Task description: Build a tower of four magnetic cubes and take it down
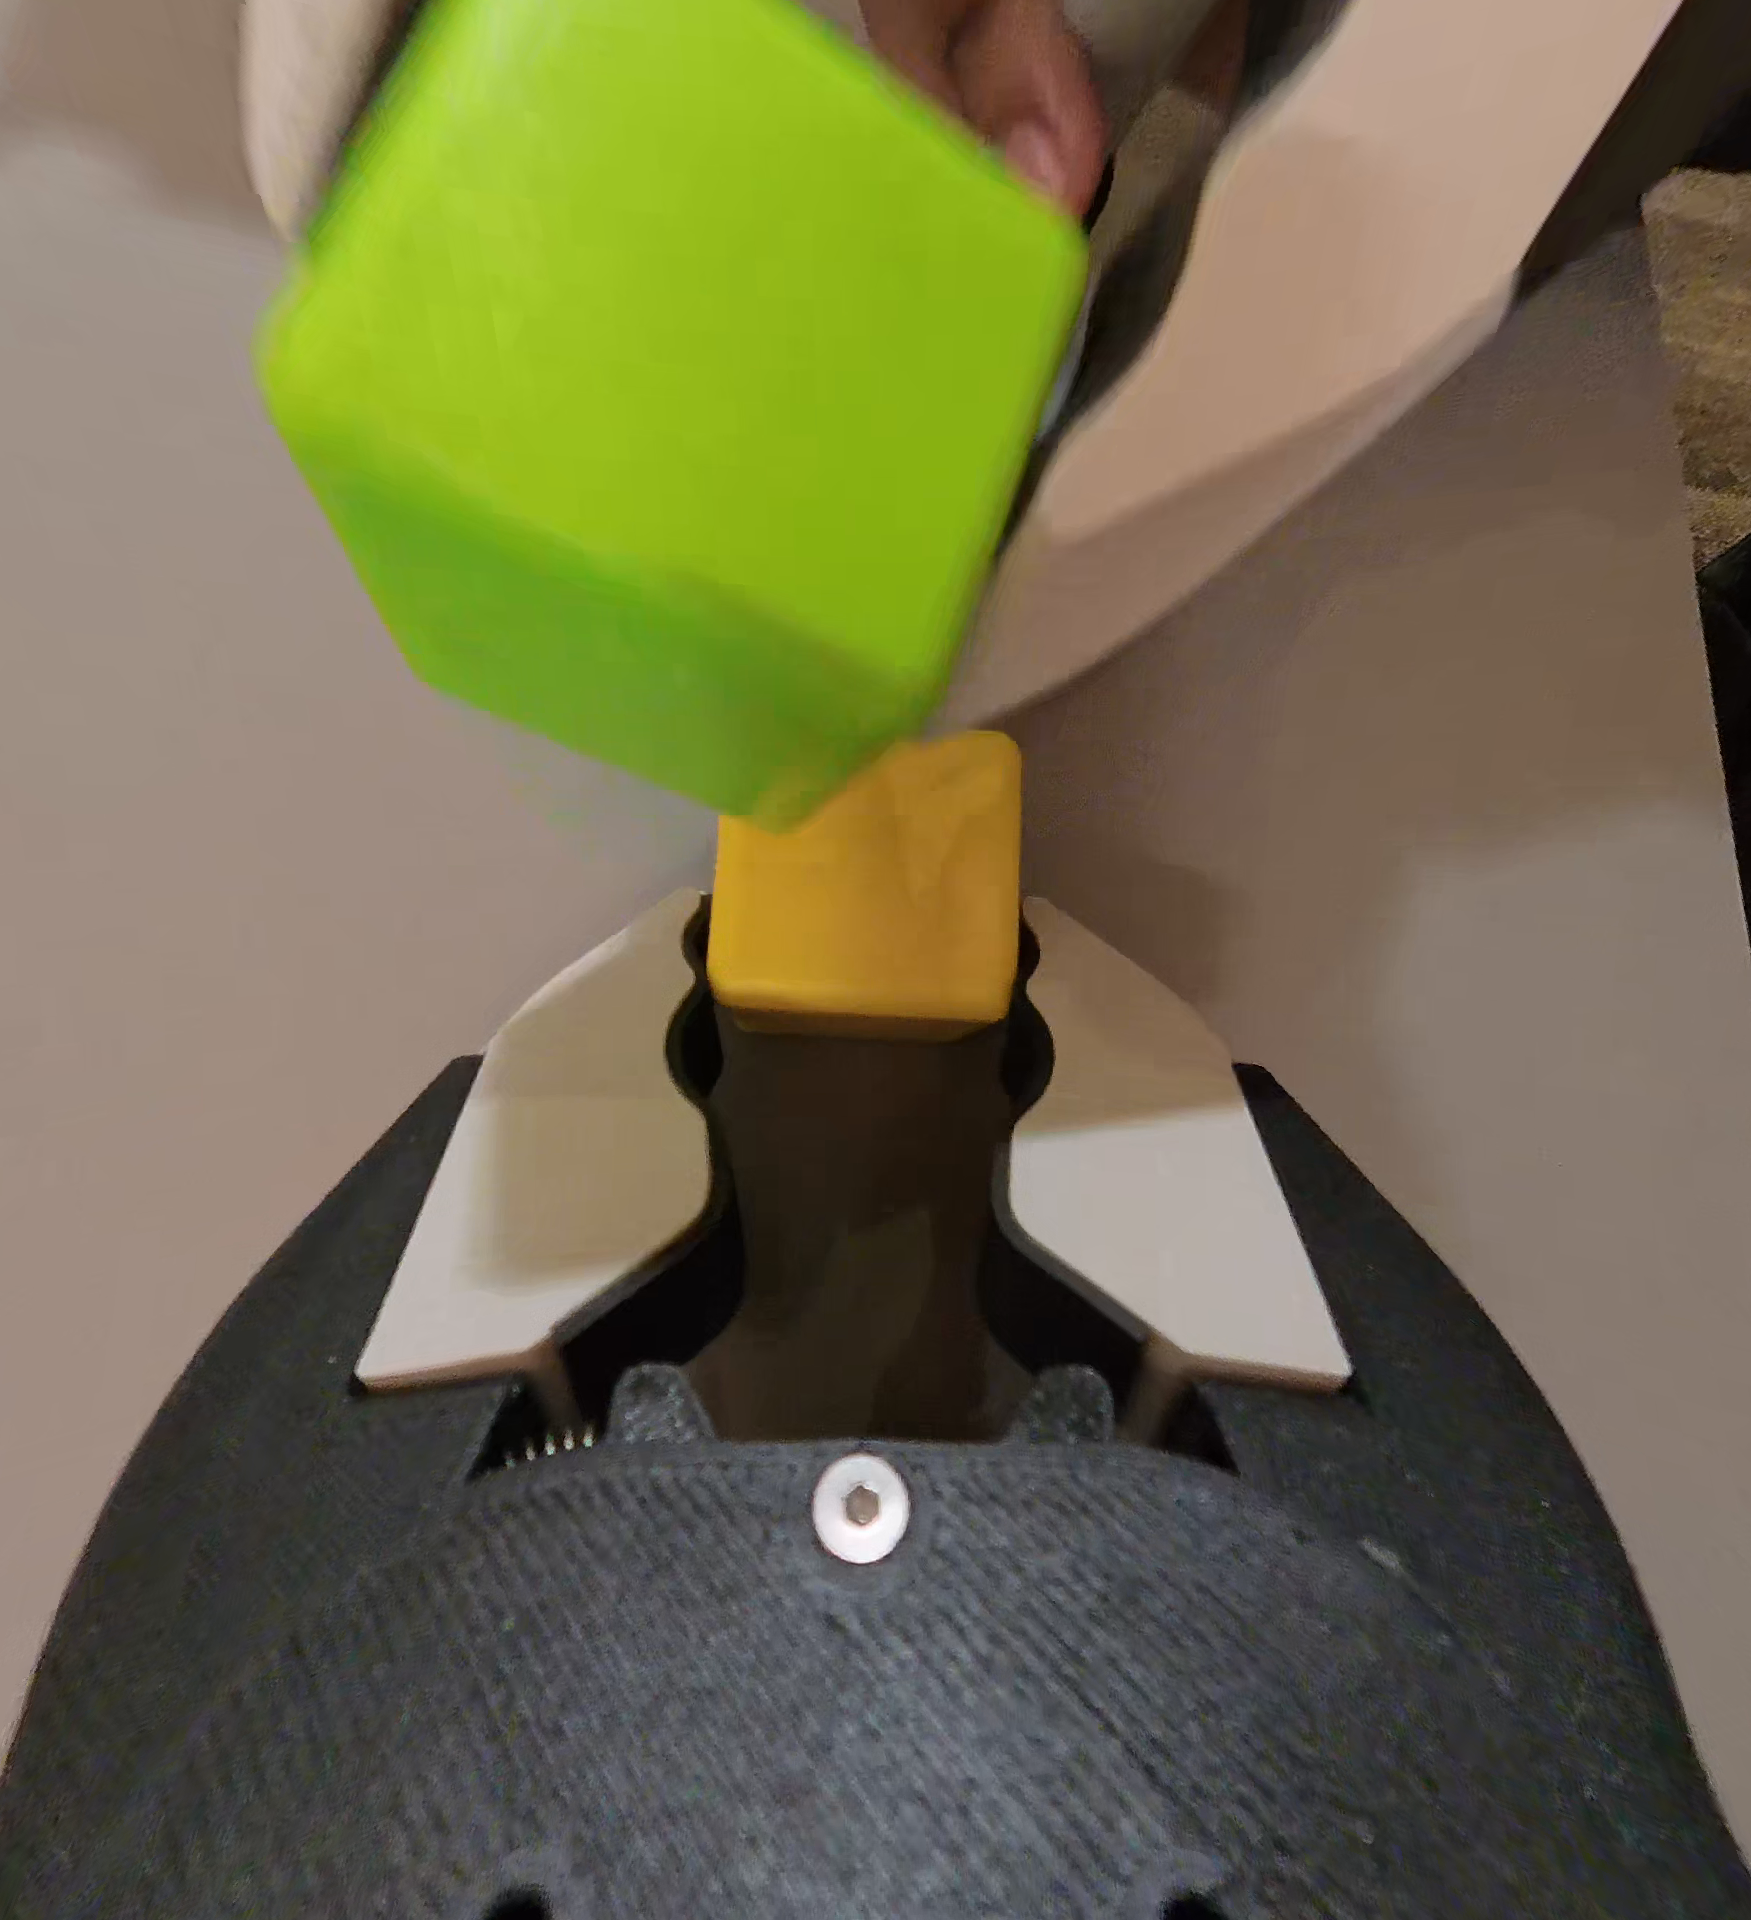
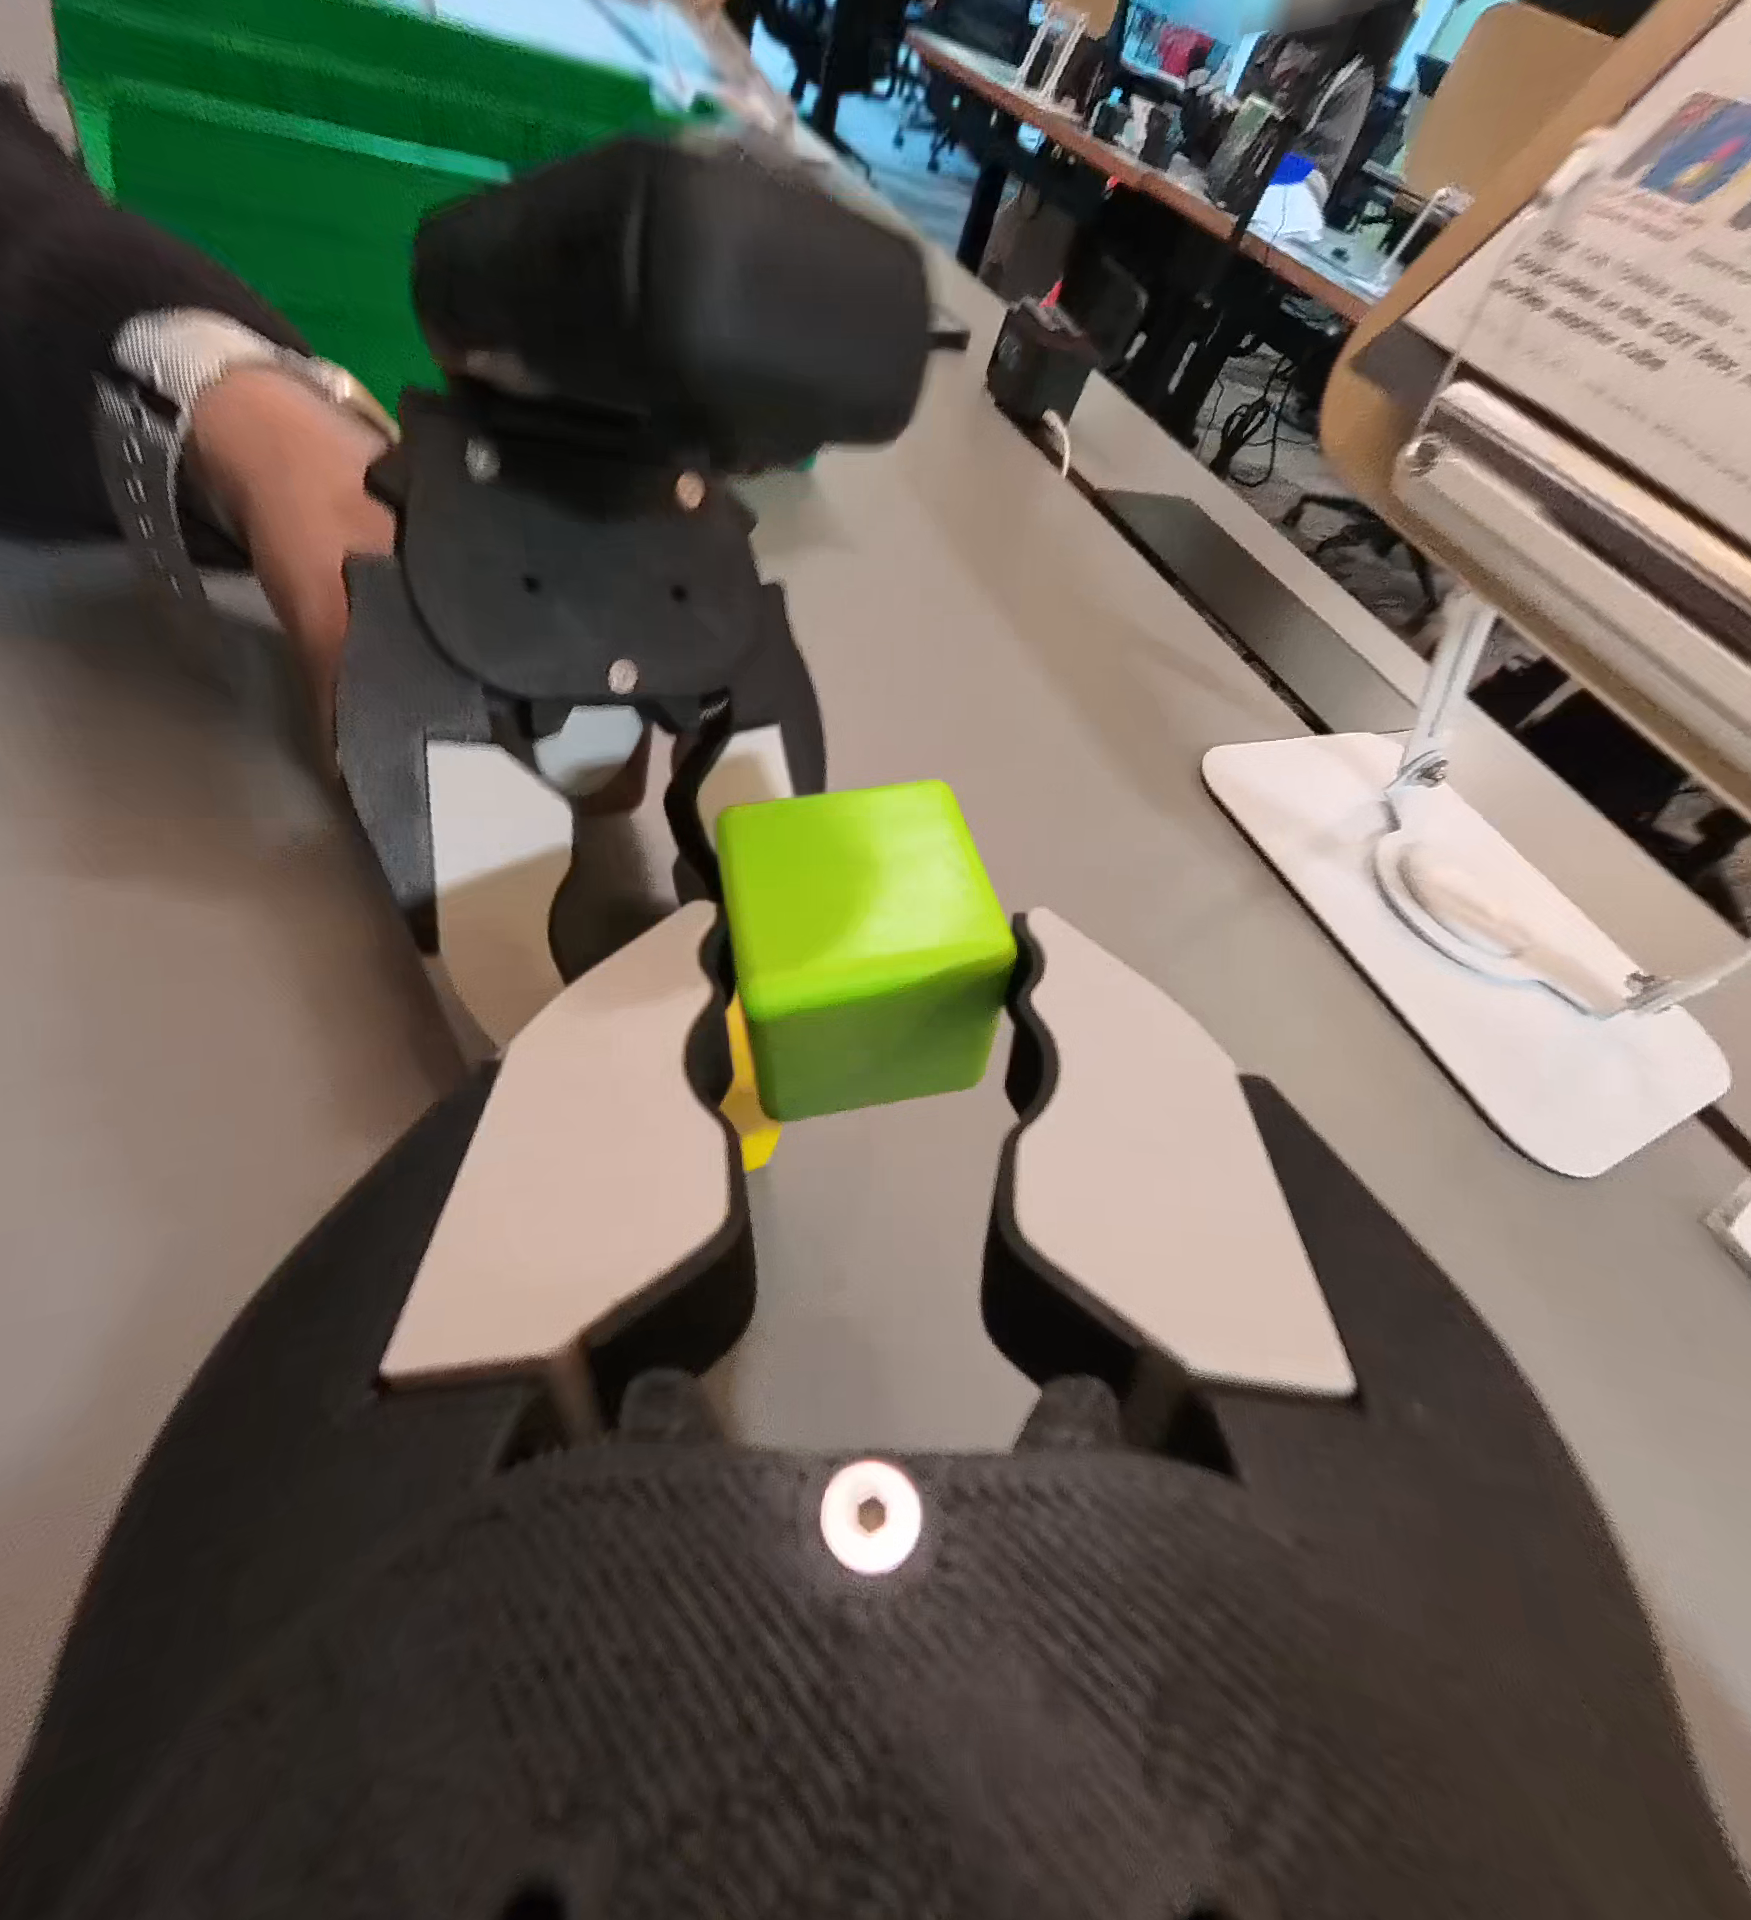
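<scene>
The left tool (image 1: 866, 940) is clenched on a yellow cube (image 1: 866, 914) just above the grey counter (image 2: 1110, 644), while the right tool (image 2: 866, 971) grips a green cube (image 2: 866, 951) touching its top.

Tilted lime-green cube (image 2: 866, 951) seemingly touching a smaller yellow cube (image 1: 866, 914).
</scene>
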### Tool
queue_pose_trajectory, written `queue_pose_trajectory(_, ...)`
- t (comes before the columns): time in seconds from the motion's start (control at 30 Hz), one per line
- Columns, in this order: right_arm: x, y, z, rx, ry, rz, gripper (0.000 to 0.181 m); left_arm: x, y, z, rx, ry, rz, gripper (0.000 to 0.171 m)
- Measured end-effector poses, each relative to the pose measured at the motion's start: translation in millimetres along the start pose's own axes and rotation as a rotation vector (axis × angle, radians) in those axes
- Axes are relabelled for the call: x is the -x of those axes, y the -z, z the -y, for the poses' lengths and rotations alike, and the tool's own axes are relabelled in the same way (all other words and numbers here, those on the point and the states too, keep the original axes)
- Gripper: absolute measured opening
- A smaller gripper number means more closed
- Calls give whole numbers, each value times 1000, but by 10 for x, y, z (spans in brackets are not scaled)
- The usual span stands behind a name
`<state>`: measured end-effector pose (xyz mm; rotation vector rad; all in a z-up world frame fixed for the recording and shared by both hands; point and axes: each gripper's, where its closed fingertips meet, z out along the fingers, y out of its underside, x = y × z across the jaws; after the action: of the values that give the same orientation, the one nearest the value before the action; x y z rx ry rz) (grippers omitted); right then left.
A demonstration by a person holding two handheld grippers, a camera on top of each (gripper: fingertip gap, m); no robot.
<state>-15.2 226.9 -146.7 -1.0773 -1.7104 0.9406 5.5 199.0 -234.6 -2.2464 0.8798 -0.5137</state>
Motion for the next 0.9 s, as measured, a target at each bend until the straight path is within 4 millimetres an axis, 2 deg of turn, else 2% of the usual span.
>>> queue_pose_trajectory(0.1, -137, 154, 151, -40, -79, -22, 51, -2, -7, -6, 7, -27, 25, 52)
queue_pose_trajectory(0.2, -239, 376, 299, -59, -73, -29, 51, -6, -7, -6, 7, -22, 16, 52)
queue_pose_trajectory(0.33, -464, 788, 470, -65, -34, -95, 51, -4, -7, -6, 8, -26, 22, 52)
queue_pose_trajectory(0.43, -770, 1139, 466, -24, -21, -208, 51, -5, -7, -6, 8, -25, 20, 52)
queue_pose_trajectory(0.57, -1288, 1677, 170, 125, -109, -400, 52, -4, -8, -7, 8, -25, 20, 52)
queue_pose_trajectory(0.63, -1448, 1900, 7, 143, -198, -456, 51, -3, -8, -6, 8, -25, 20, 52)
queue_pose_trajectory(0.73, -1591, 2118, -280, 185, -372, -497, 51, -3, -9, -7, 9, -24, 19, 53)
queue_pose_trajectory(0.8, -1643, 2216, -548, 279, -473, -515, 51, -3, -9, -8, 9, -24, 19, 52)
queue_pose_trajectory(0.9, -1596, 2247, -985, 424, -593, -500, 52, -2, -9, -8, 9, -24, 19, 52)
